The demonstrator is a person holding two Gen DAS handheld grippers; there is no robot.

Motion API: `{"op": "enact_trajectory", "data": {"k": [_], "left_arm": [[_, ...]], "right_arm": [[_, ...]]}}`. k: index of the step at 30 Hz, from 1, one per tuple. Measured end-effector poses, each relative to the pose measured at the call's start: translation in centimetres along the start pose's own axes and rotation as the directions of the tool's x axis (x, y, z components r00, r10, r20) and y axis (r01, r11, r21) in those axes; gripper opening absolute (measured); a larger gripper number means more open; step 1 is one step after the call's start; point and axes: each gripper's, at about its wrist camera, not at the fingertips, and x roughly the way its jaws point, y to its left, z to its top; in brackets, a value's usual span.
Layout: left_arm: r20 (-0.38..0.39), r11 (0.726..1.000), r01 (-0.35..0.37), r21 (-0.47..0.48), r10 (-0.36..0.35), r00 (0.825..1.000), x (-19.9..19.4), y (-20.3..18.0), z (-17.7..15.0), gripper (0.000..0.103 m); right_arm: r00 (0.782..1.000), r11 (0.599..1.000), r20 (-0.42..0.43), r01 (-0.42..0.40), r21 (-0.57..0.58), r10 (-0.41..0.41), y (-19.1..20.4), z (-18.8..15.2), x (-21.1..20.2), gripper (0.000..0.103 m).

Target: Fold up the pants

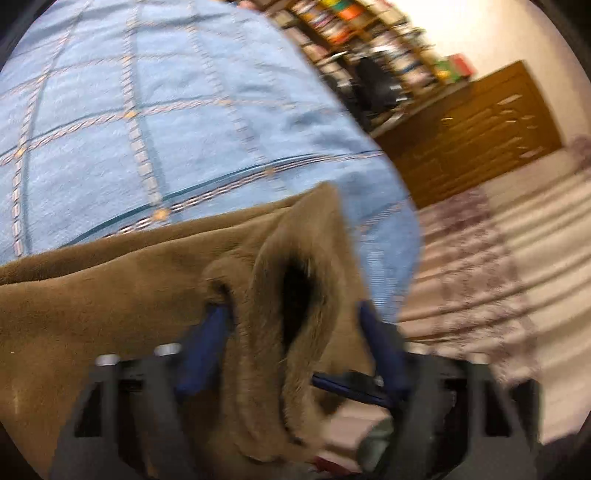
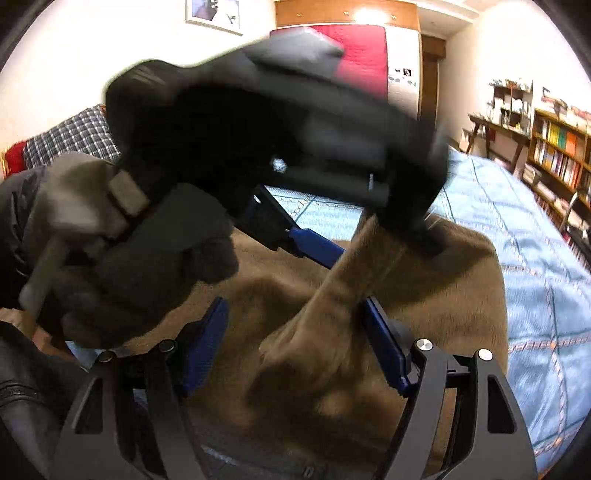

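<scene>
Pants, brown soft fleece [image 1: 110,295], are being bunched limply on the blue quilted bed [image 1: 147,110]; left gripper [image 1: 291,314] and right gripper [image 2: 295,314] fingers are being held apart around folds; hems are being recommended for gripping.

Legible text, labels, brands, numbers, signs: none. Book spines on the bookshelf [image 2: 557,155] beside the bed [image 2: 535,258] and the wall picture [image 2: 214,13] above it are too blurred to read.
</scene>
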Motion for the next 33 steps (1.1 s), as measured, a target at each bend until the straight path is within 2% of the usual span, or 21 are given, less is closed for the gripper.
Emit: {"op": "enact_trajectory", "data": {"k": [2,3,7,9,14,16,17,18,21,25,27,28,29,30,32,33], "left_arm": [[-0.016,0.999,-0.027,-0.046,0.027,1.000,0.6,1.2,0.2,0.029],[-0.015,0.998,-0.012,-0.069,0.011,1.000,0.5,1.8,0.1,0.026],[-0.001,0.991,0.043,-0.127,-0.043,0.999,-0.7,2.5,0.0,0.023],[-0.001,0.990,0.045,-0.134,-0.046,0.999,-1.2,2.2,-0.1,0.023],[0.010,0.986,0.059,-0.157,-0.058,0.998,-3.0,1.3,-0.4,0.023],[0.033,0.984,0.069,-0.163,-0.065,0.997,-4.3,1.1,-0.6,0.022],[0.048,0.984,0.072,-0.161,-0.065,0.997,-4.9,1.0,-0.6,0.021],[0.058,0.984,0.074,-0.160,-0.065,0.996,-5.4,0.9,-0.6,0.021],[0.098,0.985,0.083,-0.150,-0.069,0.993,-7.3,0.9,-0.7,0.019],[0.156,0.985,0.099,-0.143,-0.076,0.985,-10.1,1.5,-1.0,0.018],[0.174,0.985,0.099,-0.145,-0.073,0.982,-11.2,2.0,-1.2,0.019],[0.187,0.985,0.091,-0.150,-0.062,0.980,-11.8,2.3,-1.5,0.020],[0.190,0.985,0.082,-0.154,-0.052,0.980,-12.1,2.6,-1.6,0.030],[0.188,0.985,0.071,-0.157,-0.041,0.981,-12.3,2.9,-1.9,0.050],[0.197,0.985,0.056,-0.163,-0.023,0.980,-12.7,3.5,-2.4,0.070],[0.193,0.985,0.056,-0.165,-0.024,0.981,-12.7,3.7,-2.7,0.070]], "right_arm": [[0.999,0.999,-0.002,0.037,0.014,-0.037,0.1,-0.8,-0.7,0.076],[0.999,0.998,-0.006,0.052,0.018,-0.052,0.1,-1.1,-0.9,0.076],[0.996,0.995,-0.021,0.085,0.058,-0.084,0.3,-2.3,-1.3,0.083],[0.995,0.994,-0.012,0.104,0.035,-0.104,1.1,-2.5,-1.3,0.090],[0.963,0.958,0.026,0.268,-0.099,-0.267,3.7,-2.7,0.1,0.090],[0.958,0.949,0.029,0.288,-0.131,-0.287,4.6,-2.8,0.7,0.081],[0.957,0.947,0.030,0.289,-0.138,-0.288,4.9,-2.8,0.6,0.074],[0.956,0.945,0.033,0.294,-0.145,-0.292,5.5,-2.6,0.6,0.058],[0.957,0.946,0.027,0.288,-0.149,-0.288,6.4,-2.5,-0.4,0.024],[0.957,0.947,0.040,0.291,-0.135,-0.288,7.8,-1.5,-1.8,0.019],[0.964,0.958,0.050,0.264,-0.113,-0.260,6.0,0.1,-1.3,0.019],[0.965,0.959,0.056,0.259,-0.110,-0.254,6.3,0.5,-1.8,0.019],[0.967,0.961,0.060,0.254,-0.109,-0.249,6.1,0.8,-2.0,0.019],[0.969,0.964,0.062,0.244,-0.107,-0.238,6.4,1.1,-2.4,0.019],[0.972,0.966,0.065,0.233,-0.115,-0.227,6.6,2.3,-2.4,0.019],[0.972,0.965,0.067,0.230,-0.127,-0.223,6.8,2.6,-2.5,0.019]]}}
